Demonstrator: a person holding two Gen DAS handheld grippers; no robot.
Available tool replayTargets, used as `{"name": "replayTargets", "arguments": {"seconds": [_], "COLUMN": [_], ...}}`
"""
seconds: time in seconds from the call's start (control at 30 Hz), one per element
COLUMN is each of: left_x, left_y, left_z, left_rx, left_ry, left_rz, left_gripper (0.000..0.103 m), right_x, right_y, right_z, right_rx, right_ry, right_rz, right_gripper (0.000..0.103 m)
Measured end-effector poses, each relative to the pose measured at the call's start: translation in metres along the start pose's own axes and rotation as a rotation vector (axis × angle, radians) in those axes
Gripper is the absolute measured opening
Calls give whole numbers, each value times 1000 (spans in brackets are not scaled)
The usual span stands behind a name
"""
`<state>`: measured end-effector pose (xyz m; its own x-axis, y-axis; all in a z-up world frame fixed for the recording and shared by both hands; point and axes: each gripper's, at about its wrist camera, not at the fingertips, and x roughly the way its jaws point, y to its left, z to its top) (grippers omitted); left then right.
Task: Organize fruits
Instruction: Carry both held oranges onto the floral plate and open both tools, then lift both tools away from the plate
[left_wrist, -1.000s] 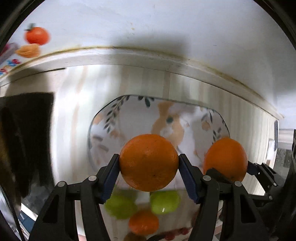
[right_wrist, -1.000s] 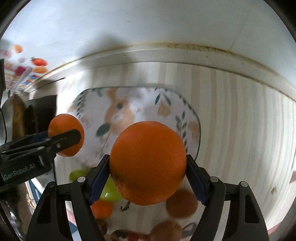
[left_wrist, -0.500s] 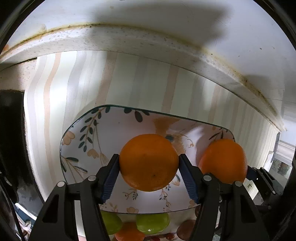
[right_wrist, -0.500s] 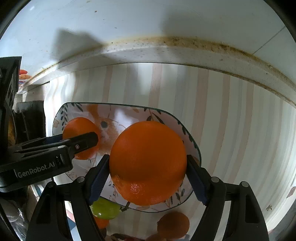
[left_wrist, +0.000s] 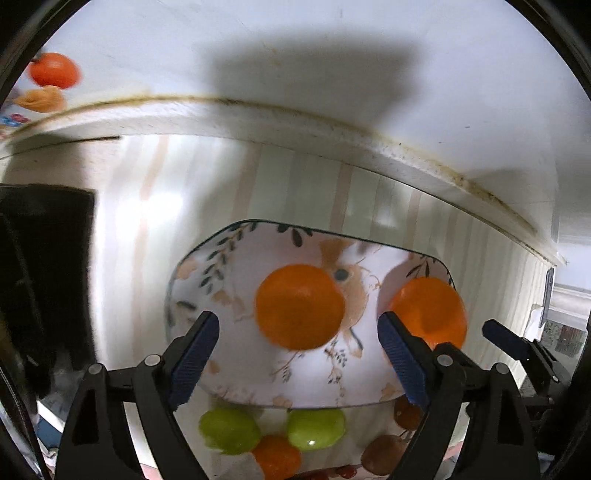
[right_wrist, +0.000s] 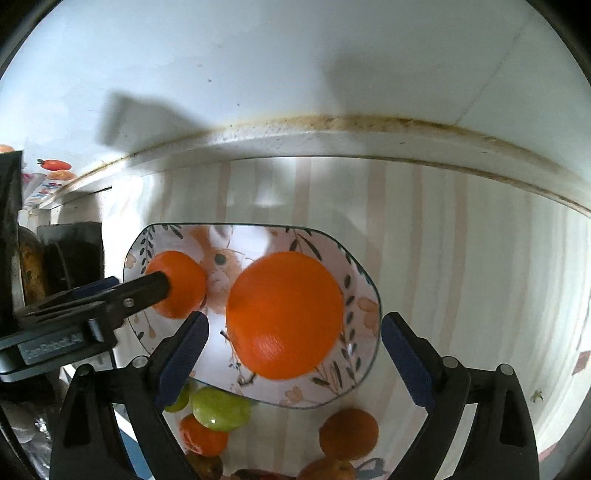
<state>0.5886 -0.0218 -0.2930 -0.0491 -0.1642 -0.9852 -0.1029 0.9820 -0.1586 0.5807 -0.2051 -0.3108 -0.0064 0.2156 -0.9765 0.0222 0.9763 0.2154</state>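
A flowered plate (left_wrist: 229, 266) (right_wrist: 354, 291) lies on the striped table. One orange (left_wrist: 300, 306) (right_wrist: 181, 290) sits in the plate's middle, free of my open left gripper (left_wrist: 298, 354), whose jaws stand wide just in front of it. A second, larger orange (right_wrist: 284, 314) (left_wrist: 428, 314) lies in the plate too, free between the wide jaws of my open right gripper (right_wrist: 294, 356). The left gripper's finger (right_wrist: 147, 290) shows in the right wrist view, covering part of the first orange.
In front of the plate lie green fruits (left_wrist: 316, 428) (right_wrist: 219, 408), small oranges (left_wrist: 277, 456) (right_wrist: 349, 432) and brown fruits (left_wrist: 382, 456). A wall and its stained ledge (left_wrist: 332, 129) run behind. A dark object (left_wrist: 44, 277) stands at left.
Both grippers opened and let go of their oranges, which now rest in the plate. Both grippers pulled back a little from the plate.
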Motion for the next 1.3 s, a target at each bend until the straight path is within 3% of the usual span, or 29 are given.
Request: {"name": "replayTargets", "arguments": {"seconds": [0.2, 0.73, 1.1, 1.3], "left_x": [-39, -121, -158, -167], "left_y": [7, 18, 28, 31], "left_z": [-38, -174, -231, -248], "left_rx": [41, 119, 156, 156], "left_ry": [-136, -422, -531, -544], "left_rz": [92, 146, 129, 104], "left_gripper": [88, 88, 88, 88], "right_x": [-32, -118, -175, -193], "right_y": [3, 38, 60, 68], "right_z": [-45, -177, -241, -260], "right_rx": [-15, 6, 16, 19], "right_ry": [-101, -355, -489, -543], "right_rz": [-84, -153, -154, -138], "right_gripper": [97, 97, 97, 97]}}
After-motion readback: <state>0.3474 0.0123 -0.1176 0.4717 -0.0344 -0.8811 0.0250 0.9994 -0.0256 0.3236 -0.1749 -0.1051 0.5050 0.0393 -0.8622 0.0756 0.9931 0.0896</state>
